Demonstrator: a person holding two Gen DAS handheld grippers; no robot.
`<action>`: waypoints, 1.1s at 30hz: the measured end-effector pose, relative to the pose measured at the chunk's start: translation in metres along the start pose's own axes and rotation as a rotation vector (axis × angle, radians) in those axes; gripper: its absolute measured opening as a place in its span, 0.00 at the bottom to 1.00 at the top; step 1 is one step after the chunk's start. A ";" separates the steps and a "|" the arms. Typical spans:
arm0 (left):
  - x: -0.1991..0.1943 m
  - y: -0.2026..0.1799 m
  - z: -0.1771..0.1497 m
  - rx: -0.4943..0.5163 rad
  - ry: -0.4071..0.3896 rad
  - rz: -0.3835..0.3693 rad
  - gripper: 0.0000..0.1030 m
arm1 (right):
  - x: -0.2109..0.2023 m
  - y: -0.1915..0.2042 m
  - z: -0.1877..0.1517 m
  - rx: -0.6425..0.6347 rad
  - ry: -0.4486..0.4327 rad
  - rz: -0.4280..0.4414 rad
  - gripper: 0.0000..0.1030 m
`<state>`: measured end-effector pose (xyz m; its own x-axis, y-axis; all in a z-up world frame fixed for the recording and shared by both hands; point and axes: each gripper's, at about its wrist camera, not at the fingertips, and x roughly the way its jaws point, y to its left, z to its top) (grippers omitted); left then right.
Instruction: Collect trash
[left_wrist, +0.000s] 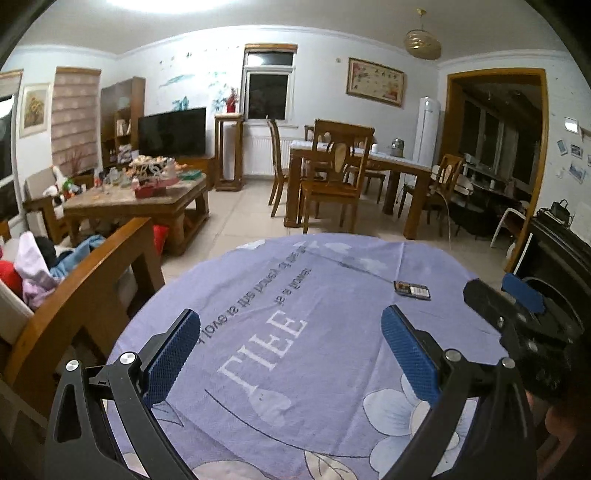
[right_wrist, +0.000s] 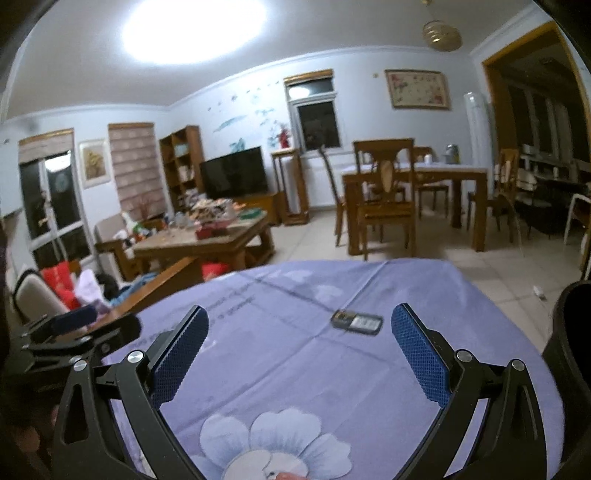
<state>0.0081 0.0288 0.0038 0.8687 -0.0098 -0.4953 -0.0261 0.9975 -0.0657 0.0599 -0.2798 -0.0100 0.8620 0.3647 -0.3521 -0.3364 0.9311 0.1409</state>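
Both the left claw (left_wrist: 290, 354) and the right claw (right_wrist: 299, 354) hover wide open and empty above the desk (right_wrist: 258, 369). The only trash, a small flat dark packet (right_wrist: 356, 322), lies ahead of the right claw. Being so flat, it could slide or bunch the cloth under a shallow pinch. The cloth's print reads "LIFE"; the packet's label is illegible.

Round table (left_wrist: 258, 424), purple cloth (left_wrist: 332, 295), flattened packet (left_wrist: 412, 290) on it
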 end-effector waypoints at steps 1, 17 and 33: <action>0.000 0.001 -0.001 -0.002 0.003 0.005 0.95 | 0.001 0.002 -0.001 -0.015 0.004 0.001 0.95; -0.014 0.017 -0.005 -0.046 -0.056 0.027 0.95 | 0.000 0.016 -0.011 -0.081 -0.021 -0.022 0.95; -0.009 0.020 -0.005 -0.057 -0.059 0.043 0.95 | 0.003 0.006 -0.013 -0.067 -0.008 -0.022 0.95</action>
<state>-0.0024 0.0488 0.0022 0.8936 0.0392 -0.4471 -0.0912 0.9913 -0.0954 0.0557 -0.2726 -0.0222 0.8723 0.3448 -0.3467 -0.3421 0.9370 0.0712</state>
